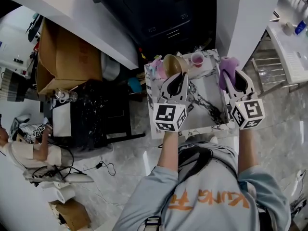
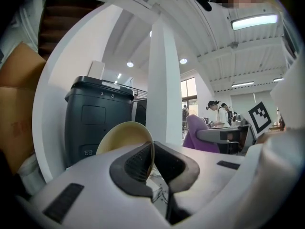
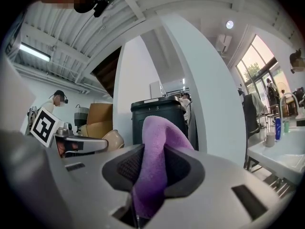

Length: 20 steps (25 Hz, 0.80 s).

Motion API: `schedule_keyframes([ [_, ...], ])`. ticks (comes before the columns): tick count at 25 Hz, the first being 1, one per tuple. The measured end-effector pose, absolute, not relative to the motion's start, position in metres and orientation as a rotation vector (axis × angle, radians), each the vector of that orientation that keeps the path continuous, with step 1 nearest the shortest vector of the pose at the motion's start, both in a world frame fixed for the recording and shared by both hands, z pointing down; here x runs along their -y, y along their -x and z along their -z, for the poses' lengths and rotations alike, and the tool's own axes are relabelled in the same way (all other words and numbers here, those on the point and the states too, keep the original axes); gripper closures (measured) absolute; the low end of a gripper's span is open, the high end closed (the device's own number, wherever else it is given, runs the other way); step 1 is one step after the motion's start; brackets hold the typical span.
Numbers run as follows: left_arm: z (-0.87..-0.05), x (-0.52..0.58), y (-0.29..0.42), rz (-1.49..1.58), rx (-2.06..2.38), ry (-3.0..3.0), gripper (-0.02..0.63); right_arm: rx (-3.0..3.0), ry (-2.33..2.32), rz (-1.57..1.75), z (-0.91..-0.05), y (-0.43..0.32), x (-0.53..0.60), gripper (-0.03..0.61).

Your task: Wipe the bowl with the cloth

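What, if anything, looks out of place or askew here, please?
Only the bowl: it is tipped on edge, its rim pinched in the left tongs. The cloth is clamped in the right tongs. Nothing looks spilled.

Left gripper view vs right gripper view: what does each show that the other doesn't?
Only the left gripper view: the left gripper from behind its own jaws, which are shut on the rim of the tan bowl.
Only the right gripper view: the right gripper from behind its own jaws, which are shut on the purple cloth; a white sink counter at the far right.
Both: the bowl, the cloth, the dark bin, the white pillar and the cardboard box.
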<state>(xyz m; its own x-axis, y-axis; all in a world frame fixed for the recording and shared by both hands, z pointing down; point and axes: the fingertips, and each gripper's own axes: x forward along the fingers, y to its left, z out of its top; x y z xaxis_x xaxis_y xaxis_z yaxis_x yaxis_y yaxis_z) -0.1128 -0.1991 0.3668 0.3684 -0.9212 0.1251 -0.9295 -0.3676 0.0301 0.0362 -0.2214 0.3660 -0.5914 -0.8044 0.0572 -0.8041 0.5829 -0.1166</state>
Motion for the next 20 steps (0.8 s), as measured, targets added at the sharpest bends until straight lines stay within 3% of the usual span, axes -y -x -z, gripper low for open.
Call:
schedule_keyframes([
  [20,-0.368,0.18,0.124,-0.119,1.766,-2.467,0.58,-2.821,1.397,0.174,-0.368,-0.03,0.213,0.456],
])
